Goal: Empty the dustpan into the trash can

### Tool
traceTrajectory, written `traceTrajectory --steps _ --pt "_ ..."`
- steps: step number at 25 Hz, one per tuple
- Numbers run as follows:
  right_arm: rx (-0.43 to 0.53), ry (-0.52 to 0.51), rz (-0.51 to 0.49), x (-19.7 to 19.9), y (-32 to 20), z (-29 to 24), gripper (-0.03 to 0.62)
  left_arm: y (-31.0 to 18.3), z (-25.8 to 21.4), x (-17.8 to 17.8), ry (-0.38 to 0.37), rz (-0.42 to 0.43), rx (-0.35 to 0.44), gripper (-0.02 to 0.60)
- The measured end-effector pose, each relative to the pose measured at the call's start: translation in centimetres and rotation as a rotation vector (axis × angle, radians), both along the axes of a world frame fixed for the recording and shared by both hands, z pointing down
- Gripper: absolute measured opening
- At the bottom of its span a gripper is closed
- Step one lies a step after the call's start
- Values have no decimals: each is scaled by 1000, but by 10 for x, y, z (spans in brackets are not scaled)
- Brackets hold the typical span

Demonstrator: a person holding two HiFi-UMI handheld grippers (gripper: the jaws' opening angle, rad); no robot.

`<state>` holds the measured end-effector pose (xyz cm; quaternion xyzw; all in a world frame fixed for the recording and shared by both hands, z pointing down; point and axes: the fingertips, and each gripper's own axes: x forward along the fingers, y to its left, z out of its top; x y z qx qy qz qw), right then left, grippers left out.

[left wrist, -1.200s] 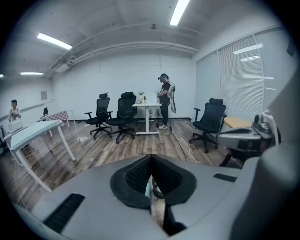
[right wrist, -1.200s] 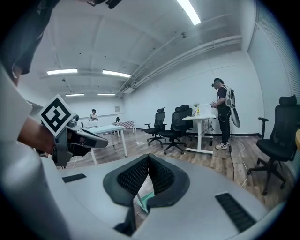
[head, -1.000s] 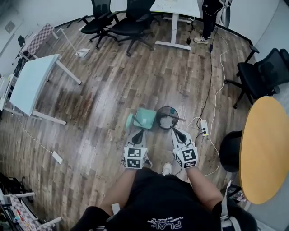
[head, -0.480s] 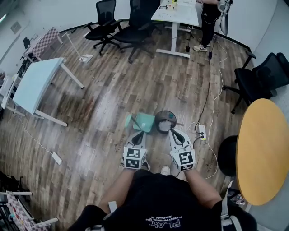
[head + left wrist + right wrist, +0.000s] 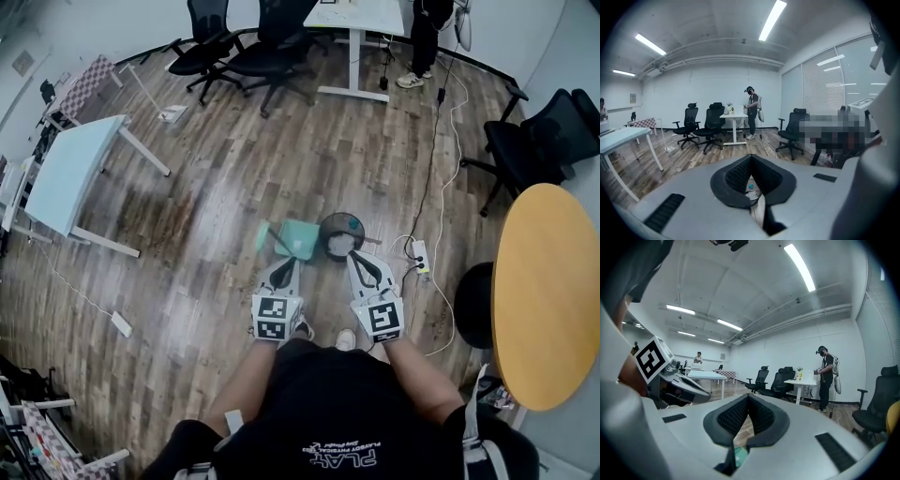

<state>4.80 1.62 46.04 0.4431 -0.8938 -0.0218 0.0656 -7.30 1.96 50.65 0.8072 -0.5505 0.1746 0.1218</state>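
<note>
Teal dustpan (image 5: pixel 298 240) sits just left of the trash can (image 5: pixel 323 228), ahead of both grippers. Left gripper (image 5: pixel 284 266) has jaws together, nothing seen between them; same for the right gripper (image 5: pixel 360 260). Only the head view shows white litter in the can. The right gripper view shows a teal sliver below its jaws.
</note>
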Motion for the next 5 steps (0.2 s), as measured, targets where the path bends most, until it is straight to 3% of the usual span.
traceTrajectory --steps 5 --pt "-3 -5 23 9 -1 5 23 1 4 8 -2 15 -9 23"
